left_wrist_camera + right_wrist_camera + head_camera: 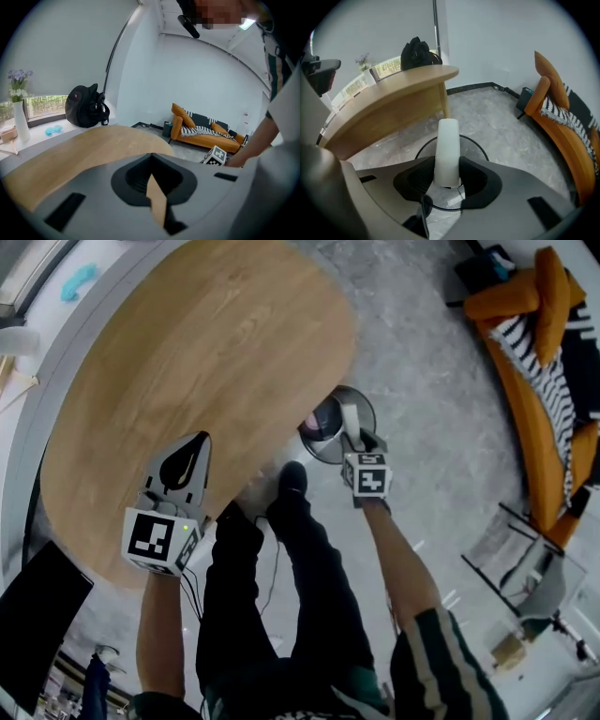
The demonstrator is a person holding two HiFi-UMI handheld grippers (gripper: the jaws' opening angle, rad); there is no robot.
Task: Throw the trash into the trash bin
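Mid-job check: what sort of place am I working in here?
Most likely a living room or lounge, though it could be an office break area. The signs are an orange sofa, a rounded wooden table and a vase of flowers.
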